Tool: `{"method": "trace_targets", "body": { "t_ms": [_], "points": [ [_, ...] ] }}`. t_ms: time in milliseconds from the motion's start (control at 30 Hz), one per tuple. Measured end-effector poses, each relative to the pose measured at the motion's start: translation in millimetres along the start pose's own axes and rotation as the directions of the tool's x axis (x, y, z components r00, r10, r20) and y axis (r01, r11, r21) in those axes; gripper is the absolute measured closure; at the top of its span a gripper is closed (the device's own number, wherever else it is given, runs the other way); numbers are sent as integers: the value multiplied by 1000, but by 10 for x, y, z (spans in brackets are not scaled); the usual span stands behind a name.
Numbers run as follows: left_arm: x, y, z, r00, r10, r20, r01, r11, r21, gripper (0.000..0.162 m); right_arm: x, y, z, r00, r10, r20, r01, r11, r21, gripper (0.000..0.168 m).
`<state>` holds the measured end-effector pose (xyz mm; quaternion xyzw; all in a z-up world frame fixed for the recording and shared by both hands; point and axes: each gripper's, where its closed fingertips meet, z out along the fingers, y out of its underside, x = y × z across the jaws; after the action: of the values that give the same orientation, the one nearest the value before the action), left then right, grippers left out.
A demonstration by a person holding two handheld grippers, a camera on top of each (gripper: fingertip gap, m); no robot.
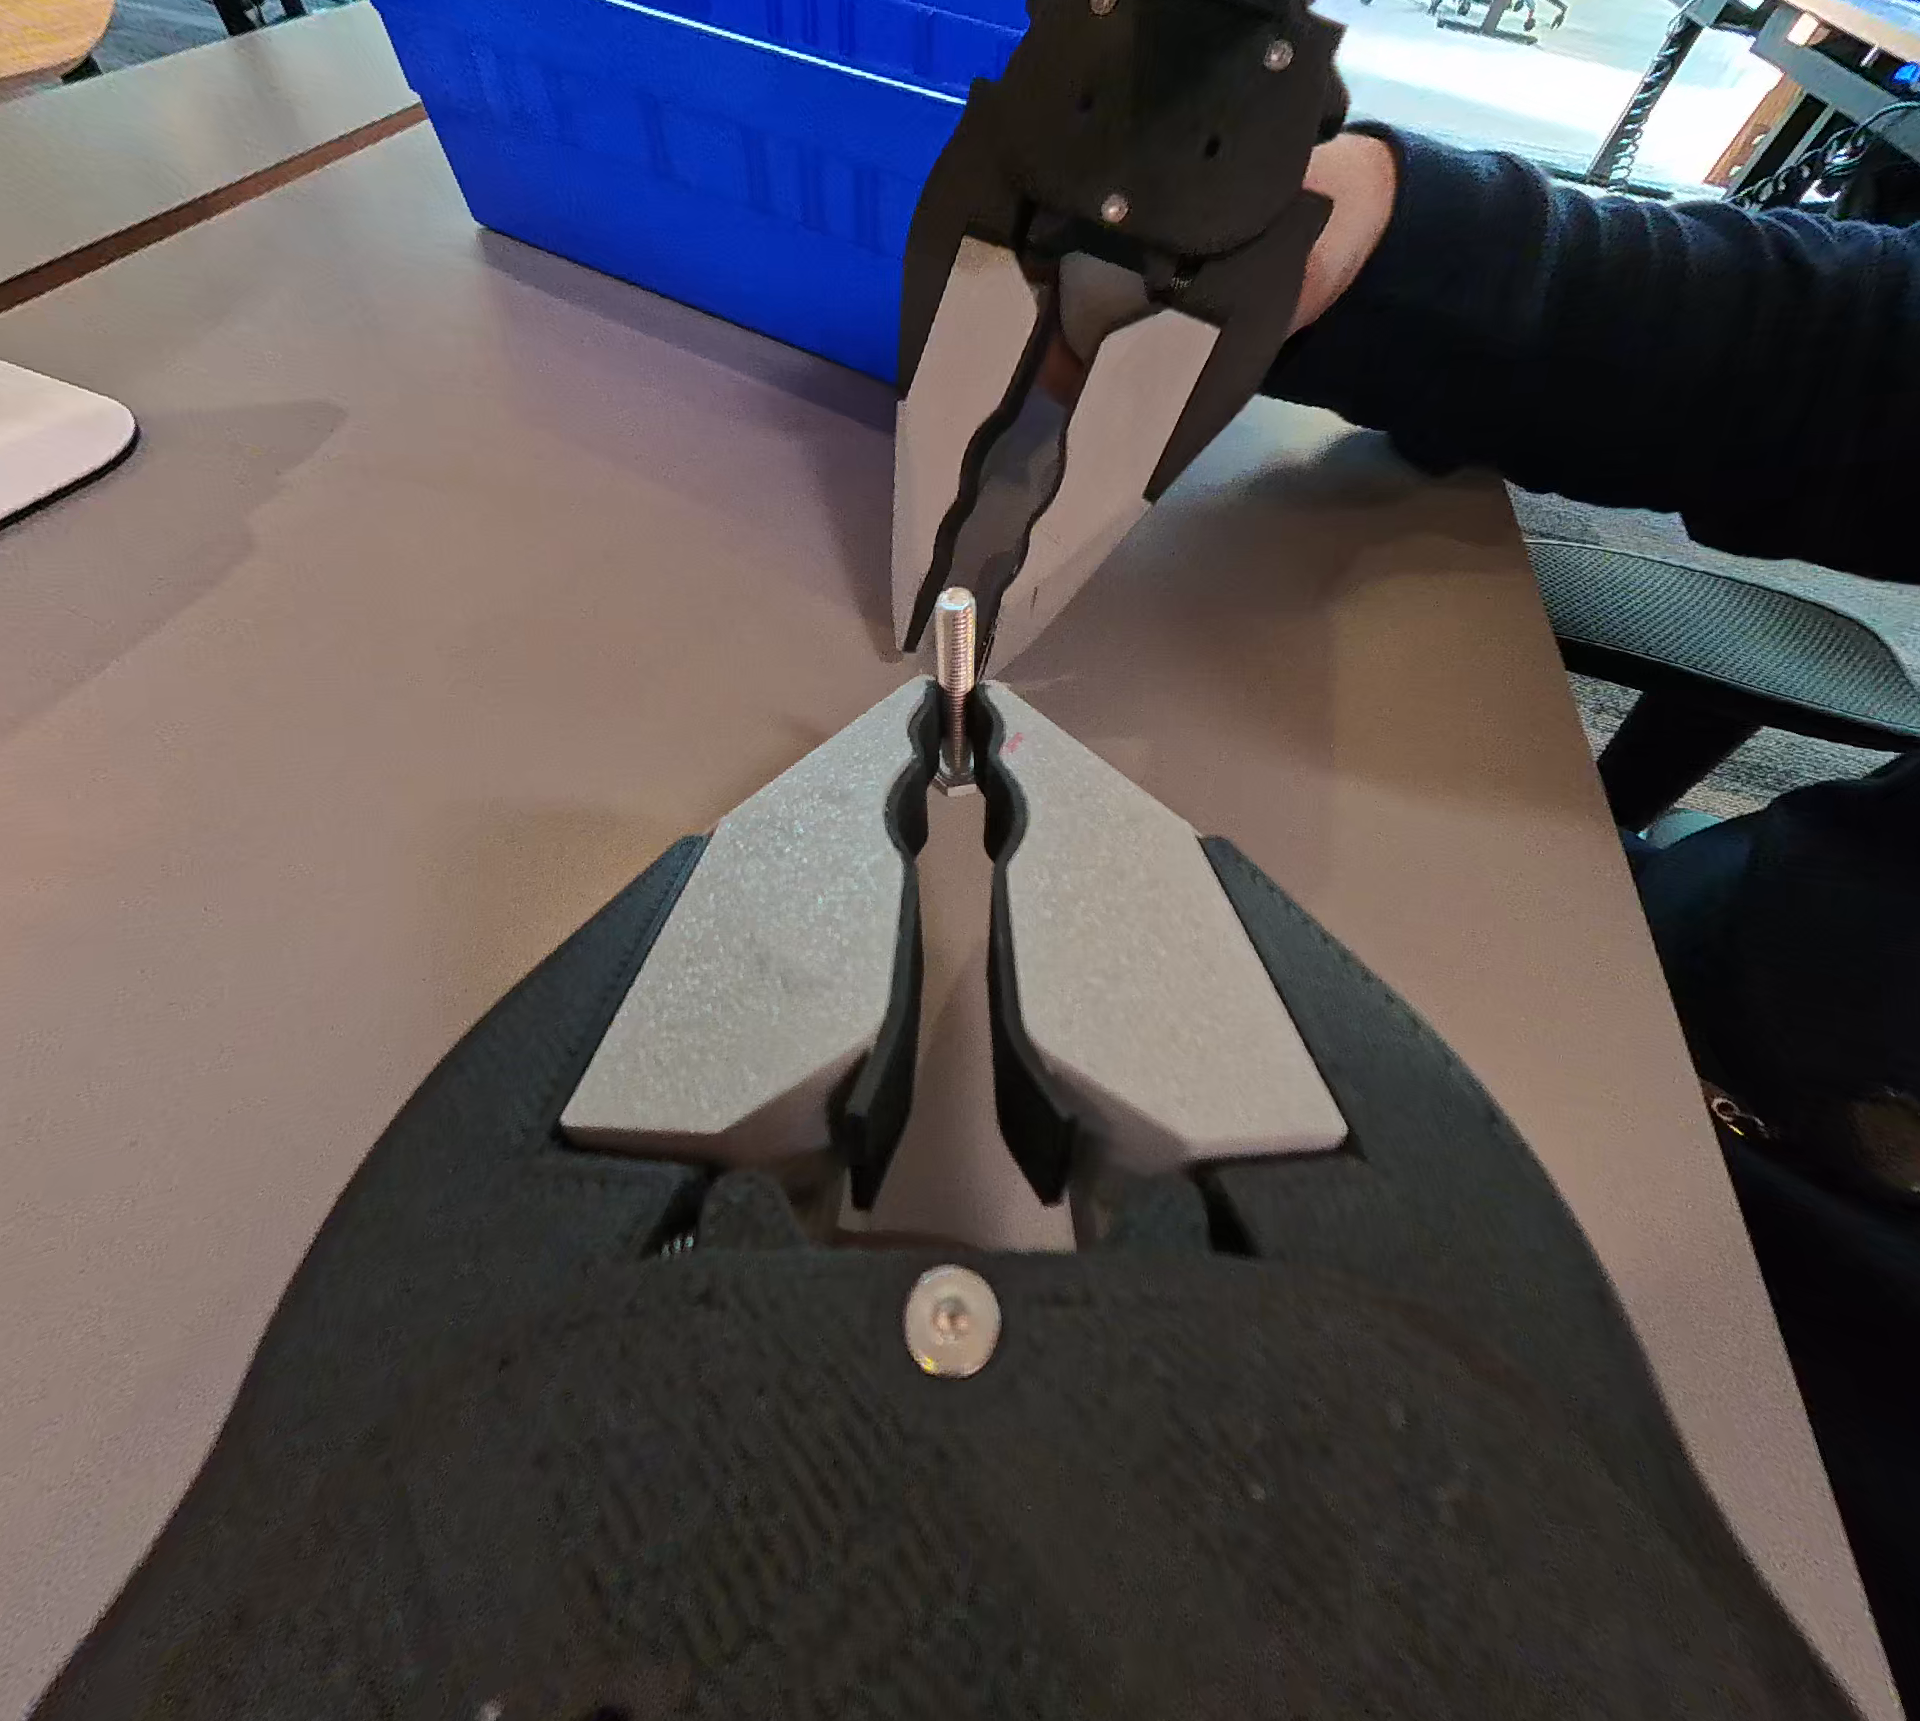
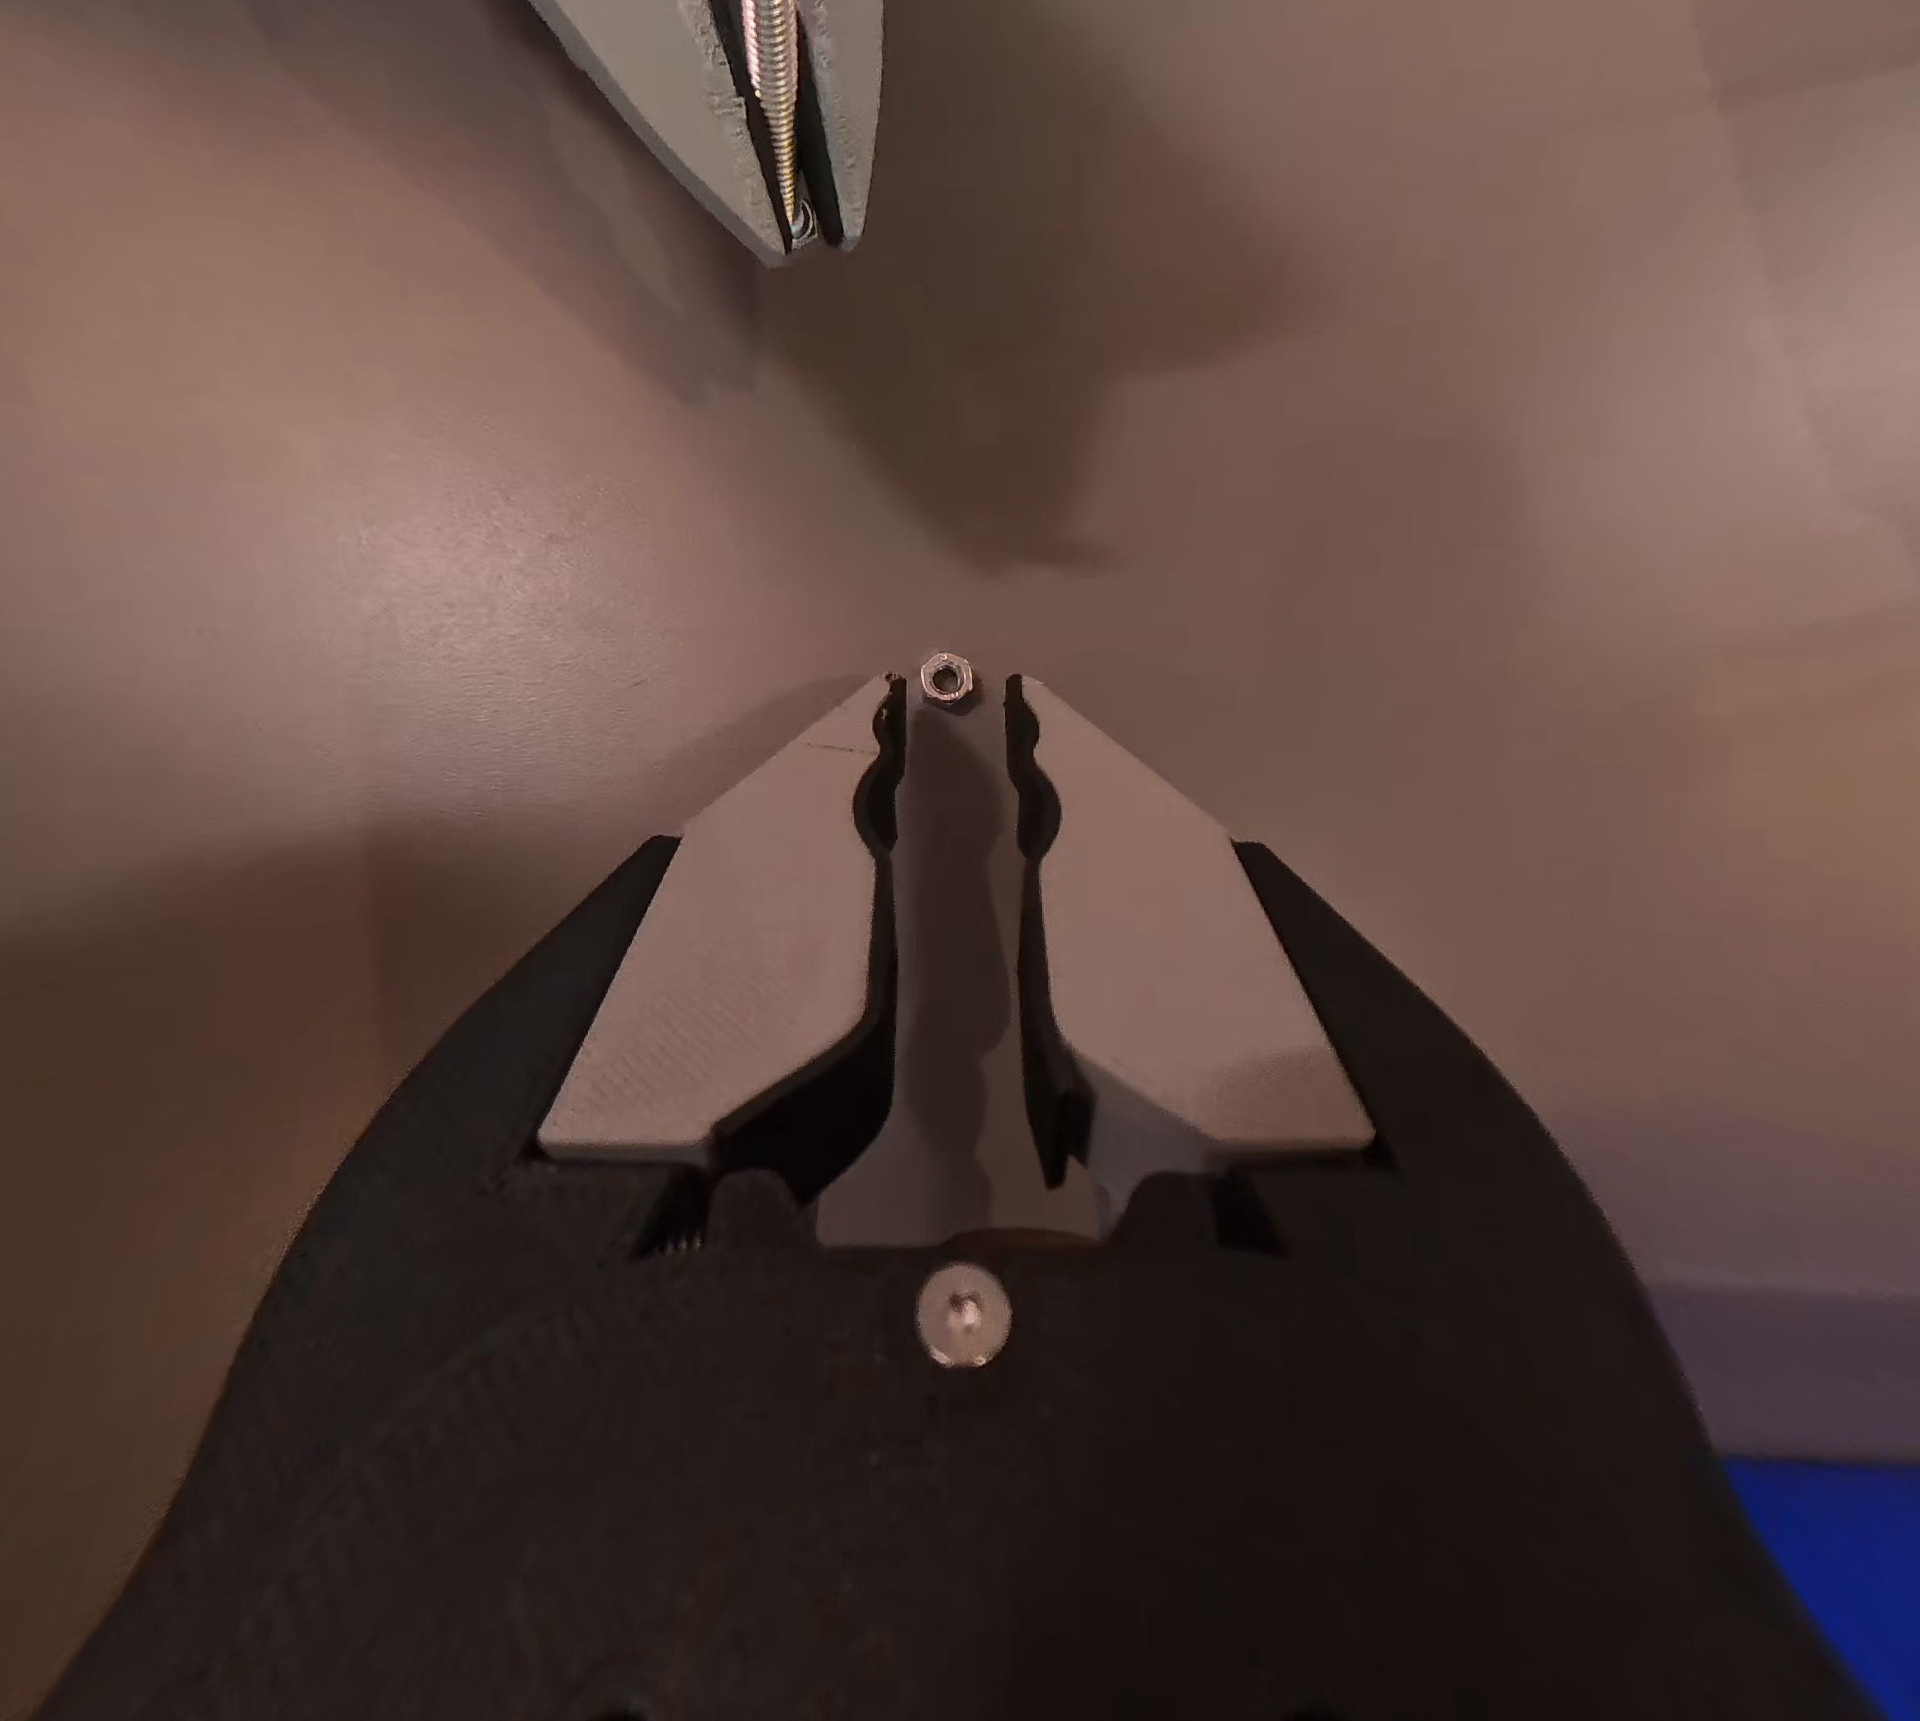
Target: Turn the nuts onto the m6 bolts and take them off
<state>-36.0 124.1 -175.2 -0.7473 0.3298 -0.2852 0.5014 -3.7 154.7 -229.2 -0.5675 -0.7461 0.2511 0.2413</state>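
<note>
Left hand-held gripper [image 1: 954,715]: clamps bolt [image 1: 953,648], thread exposed for nut [image 2: 944,681]. Right hand-held gripper [image 2: 948,695]: narrowly parted, straddling nut on tabletop [image 2: 416,528].

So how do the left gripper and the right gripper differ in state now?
The left gripper is shut on the bolt, while the right gripper is open and holds nothing. The left gripper points the bolt forward above the table; the right gripper points down at the nut lying there. Both have grey fingers.

Black gripper bodies, grey fingers [image 1: 790,933], silver screws, dark sleeve [image 1: 1621,321].
</note>
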Motion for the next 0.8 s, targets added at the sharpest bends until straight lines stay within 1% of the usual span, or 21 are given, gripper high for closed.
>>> {"method": "trace_targets", "body": {
  "t_ms": [167, 233, 267, 400, 500, 633, 733, 800],
  "points": [
    [-3, 0, 0, 1000, -5, -1, 5, 1000, 0, 159, -6, 27, 82, 999, -35, 9, 36, 999, -28, 152],
    [0, 2, 2, 1000, -3, -2, 3, 1000, -2, 159, -34, 15, 96, 999, -36, 33, 37, 999, -21, 156],
    [-1, 3, 3, 1000, -3, -2, 3, 1000, -2, 159, -40, 13, 99, 999, -37, 39, 37, 999, -18, 161],
    [-3, 3, 3, 1000, -3, 1, 3, 1000, -2, 159, -42, -14, 79, 999, -44, 32, 45, 999, -7, 161],
    [-6, 7, 9, 1000, 1, 6, -1, 1000, -6, 159, -70, -215, -64, 999, -18, 51, 14, 998, 67, 162],
    [-6, 11, 18, 1000, 2, 12, -2, 1000, -10, 158, -96, -635, -337, 998, -19, 54, 10, 986, 164, 161],
    [14, 26, 30, 1000, 7, 7, -7, 1000, -21, 158, -169, -911, -441, 996, -33, 79, 18, 982, 189, 161],
    [15, 30, 34, 1000, 12, 11, -12, 1000, -25, 158, -210, -1010, -429, 995, -50, 90, 34, 985, 172, 161]
  ]
}}
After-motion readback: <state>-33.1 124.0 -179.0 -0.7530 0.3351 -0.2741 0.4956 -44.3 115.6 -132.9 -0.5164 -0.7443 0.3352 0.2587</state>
